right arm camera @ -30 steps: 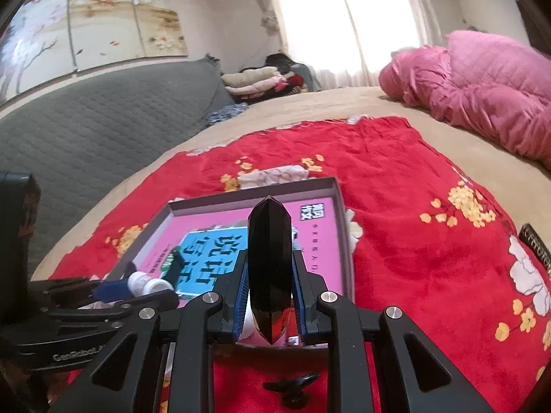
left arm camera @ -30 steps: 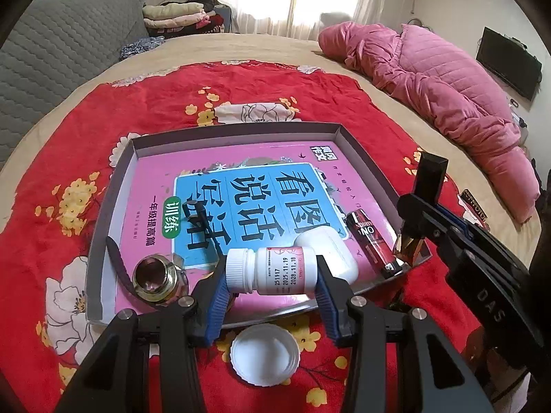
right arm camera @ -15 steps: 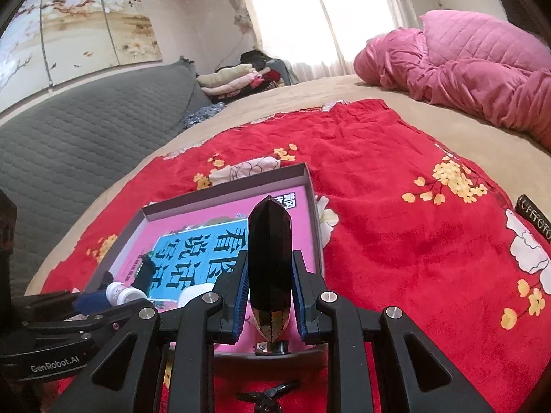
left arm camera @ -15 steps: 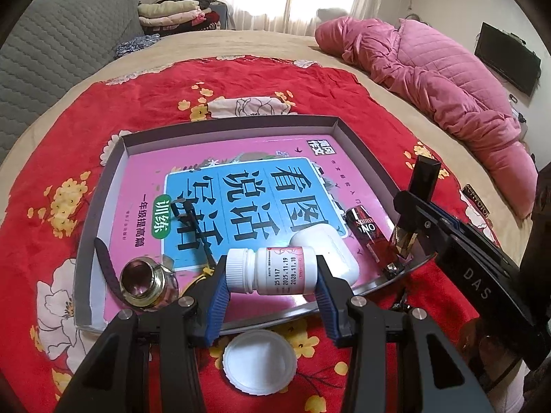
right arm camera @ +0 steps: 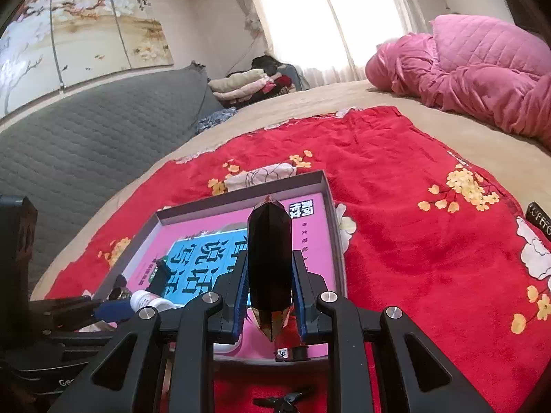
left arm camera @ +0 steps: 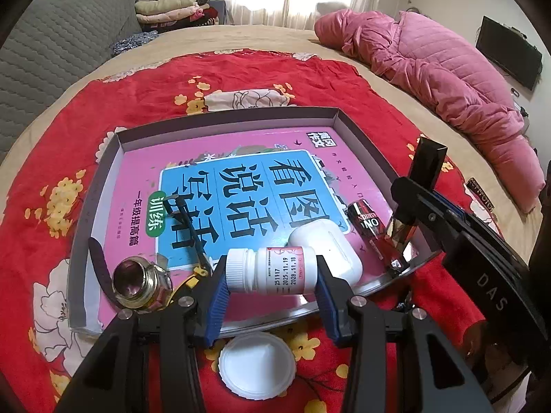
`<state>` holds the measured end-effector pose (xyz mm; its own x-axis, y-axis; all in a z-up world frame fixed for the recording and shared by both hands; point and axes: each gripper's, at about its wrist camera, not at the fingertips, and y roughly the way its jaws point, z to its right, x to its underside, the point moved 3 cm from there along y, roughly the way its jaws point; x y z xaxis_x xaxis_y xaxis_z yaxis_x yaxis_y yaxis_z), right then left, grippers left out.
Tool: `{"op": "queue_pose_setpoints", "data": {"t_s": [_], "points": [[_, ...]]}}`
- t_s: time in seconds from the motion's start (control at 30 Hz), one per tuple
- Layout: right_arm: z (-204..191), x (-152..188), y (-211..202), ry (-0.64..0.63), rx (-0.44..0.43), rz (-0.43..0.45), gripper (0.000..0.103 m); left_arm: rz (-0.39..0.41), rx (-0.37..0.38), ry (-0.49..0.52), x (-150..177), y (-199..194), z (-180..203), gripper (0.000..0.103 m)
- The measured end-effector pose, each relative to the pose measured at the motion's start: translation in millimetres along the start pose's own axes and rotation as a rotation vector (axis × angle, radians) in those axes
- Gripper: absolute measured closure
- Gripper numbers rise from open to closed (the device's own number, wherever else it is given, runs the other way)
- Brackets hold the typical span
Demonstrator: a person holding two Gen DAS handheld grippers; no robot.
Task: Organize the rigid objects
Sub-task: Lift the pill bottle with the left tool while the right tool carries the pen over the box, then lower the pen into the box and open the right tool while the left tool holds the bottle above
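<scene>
Centrally, a shallow grey cardboard tray (left arm camera: 361, 137) lies on a red floral bedspread (left arm camera: 137, 103) and holds a pink and blue workbook (left arm camera: 241, 179) printed with large Chinese characters.

Left gripper (left arm camera: 270, 277): its blue-padded jaws pinch a white pill bottle (left arm camera: 272, 270) end to end, one pad on the ribbed cap and the other on the base. The bottle lies sideways over the near edge of the tray, its printed dates facing up.

Right gripper (right arm camera: 270, 287): its jaws are pressed against the sides of a black faceted crystal-shaped object (right arm camera: 270, 261), held upright with one point up and the other point down above the tray's near right corner. The same gripper shows at the right edge of the left wrist view, its fingers over that corner.

Tray contents along the near edge, left to right:
- a brass threaded fitting (left arm camera: 137, 284) beside a dark strap (left arm camera: 98, 261);
- yellow-handled pliers (left arm camera: 193, 244) lying across the workbook;
- a white earbud case (left arm camera: 325, 244) just behind the bottle;
- a red and black tube (left arm camera: 370, 227) lettered "ON".

Outside the tray, a white plastic lid (left arm camera: 258, 364) rests on the bedspread below the left gripper. A pink quilted duvet (left arm camera: 430, 75) is heaped at the far right of the bed, and a grey padded headboard (right arm camera: 86, 130) stands at the left.
</scene>
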<state>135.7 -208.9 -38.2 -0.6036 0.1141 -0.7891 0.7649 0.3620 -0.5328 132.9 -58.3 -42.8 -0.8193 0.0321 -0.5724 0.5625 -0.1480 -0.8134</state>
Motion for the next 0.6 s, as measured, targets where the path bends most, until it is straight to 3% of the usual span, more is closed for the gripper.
{"op": "queue_pose_setpoints", "data": {"t_s": [0.6], "points": [[-2.4, 6.3, 6.8, -0.016, 0.015, -0.014, 0.08, -0.066, -0.003, -0.023, 7.1, 9.3, -6.1, 0.057]]}}
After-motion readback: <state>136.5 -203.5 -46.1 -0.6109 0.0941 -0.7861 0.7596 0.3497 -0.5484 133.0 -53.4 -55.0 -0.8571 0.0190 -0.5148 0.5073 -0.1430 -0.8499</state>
